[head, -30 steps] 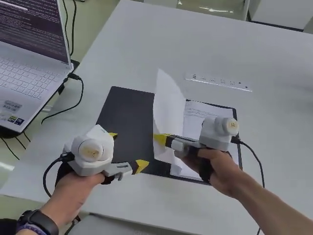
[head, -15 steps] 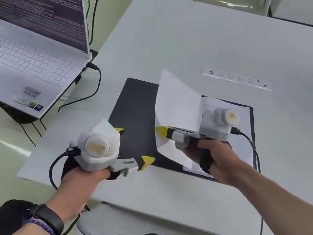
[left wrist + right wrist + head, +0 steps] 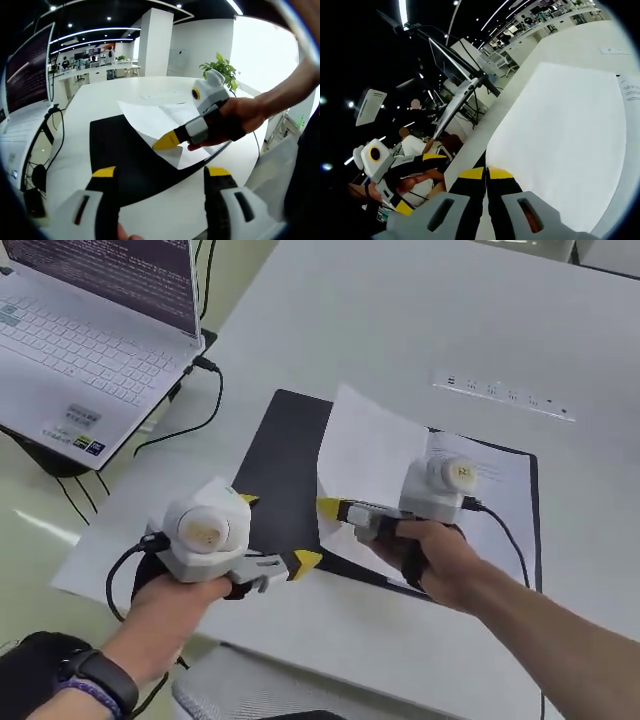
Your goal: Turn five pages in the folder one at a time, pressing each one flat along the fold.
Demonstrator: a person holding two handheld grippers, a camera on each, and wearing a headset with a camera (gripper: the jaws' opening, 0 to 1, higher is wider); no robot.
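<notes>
A black folder (image 3: 280,470) lies open on the white table, its left inside cover bare. My right gripper (image 3: 328,508) is shut on the lower edge of a white page (image 3: 365,455), which is lifted off the stack and stands slanted above the fold. In the right gripper view the jaws (image 3: 486,173) meet on that page (image 3: 560,135). My left gripper (image 3: 276,530) is open with nothing between its jaws, just above the folder's front left corner. The left gripper view (image 3: 161,172) looks over the black cover (image 3: 120,145) at the right gripper (image 3: 165,142) and the raised page (image 3: 150,117).
A printed sheet (image 3: 500,480) lies flat on the folder's right side. An open laptop (image 3: 90,350) with black cables (image 3: 190,420) sits at the far left. A white power strip (image 3: 505,395) lies beyond the folder. The table's front edge is close to both hands.
The head camera has shifted left. The held page has tipped from nearly upright to a lower slant toward the left cover. The left gripper stays open near the front corner.
</notes>
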